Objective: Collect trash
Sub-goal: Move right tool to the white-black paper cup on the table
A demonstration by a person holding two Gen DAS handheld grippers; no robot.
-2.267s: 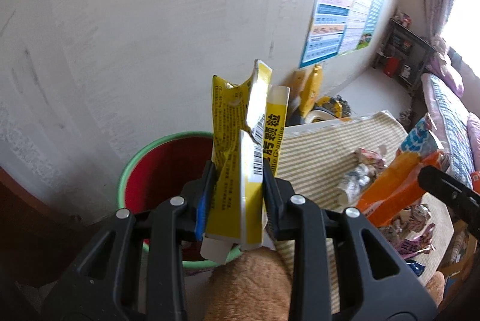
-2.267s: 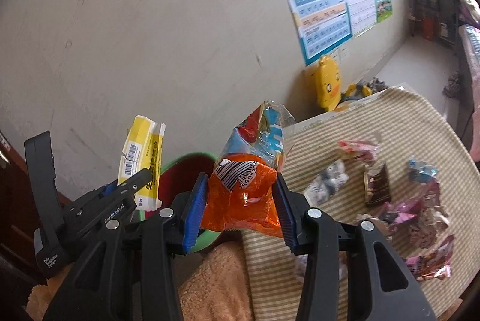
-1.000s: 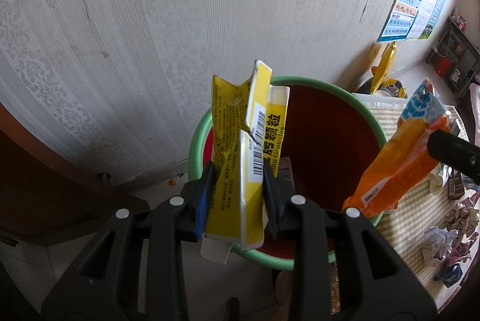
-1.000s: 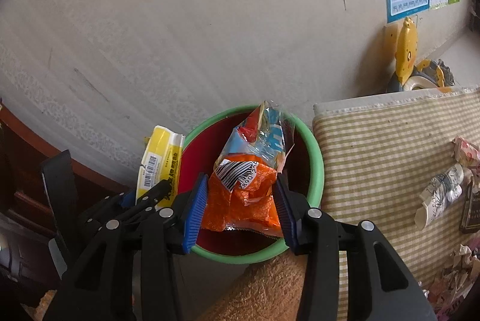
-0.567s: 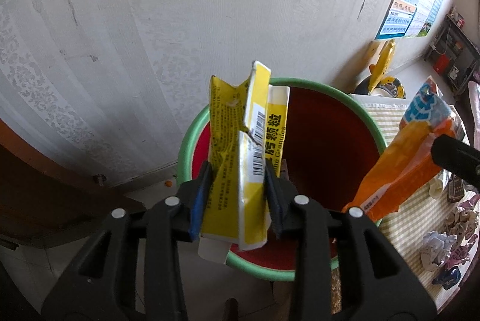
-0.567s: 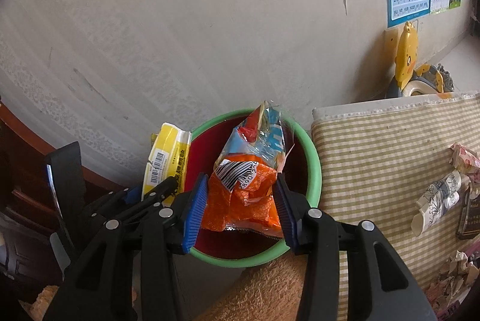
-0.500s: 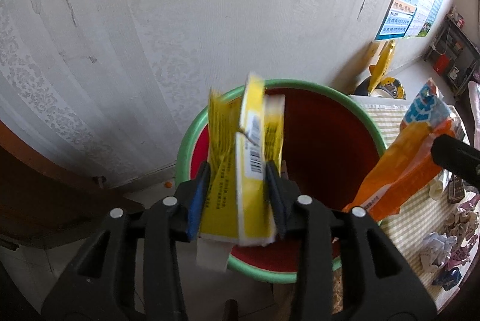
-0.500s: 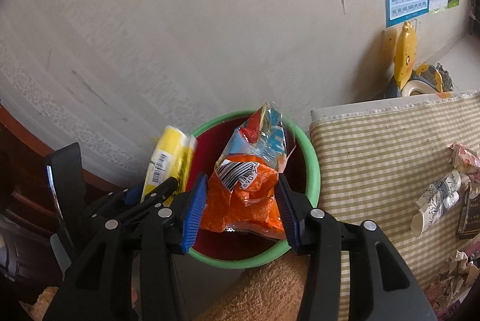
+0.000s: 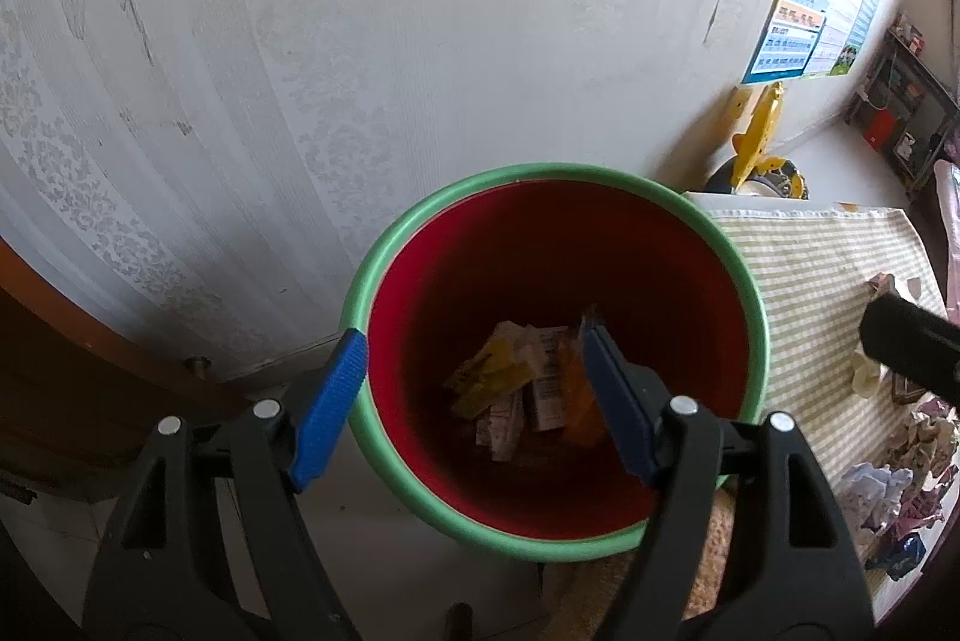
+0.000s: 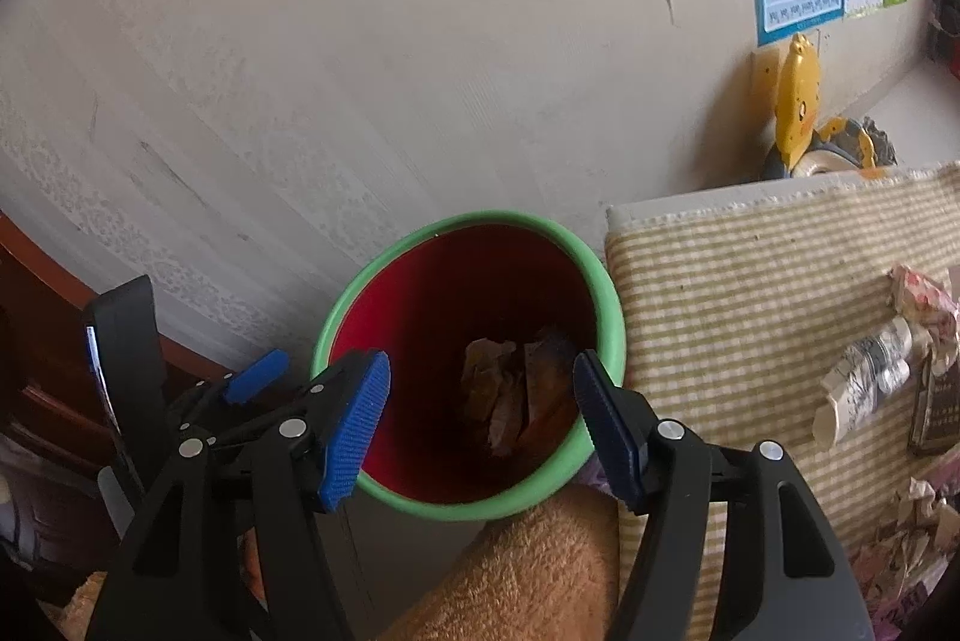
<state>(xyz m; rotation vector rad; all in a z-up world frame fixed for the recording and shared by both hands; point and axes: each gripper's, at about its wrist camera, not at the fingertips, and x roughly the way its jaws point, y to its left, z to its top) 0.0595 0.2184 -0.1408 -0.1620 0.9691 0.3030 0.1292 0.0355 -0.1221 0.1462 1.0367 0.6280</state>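
Both claws spread over the bin, their loads dropped inside.

I hold the left claw (image 9: 474, 401) and the right claw (image 10: 480, 422) angled down over the mouth of the trash bin (image 9: 744, 275) so that whatever I let go falls straight in rather than onto the floor. Both sets of jaws have just been opening, and now they stand apart with nothing between the blue pads. The yellow packet (image 9: 486, 380) lies crumpled at the bottom of the bin beside the orange snack bag (image 9: 579, 401) and some white printed wrappers, all dim against the red inner wall under the green rim. More crumpled wrappers (image 10: 864, 377) wait on the striped cloth (image 10: 750, 281) covering the counter just beside the bin, so I judge the collecting only partly done.
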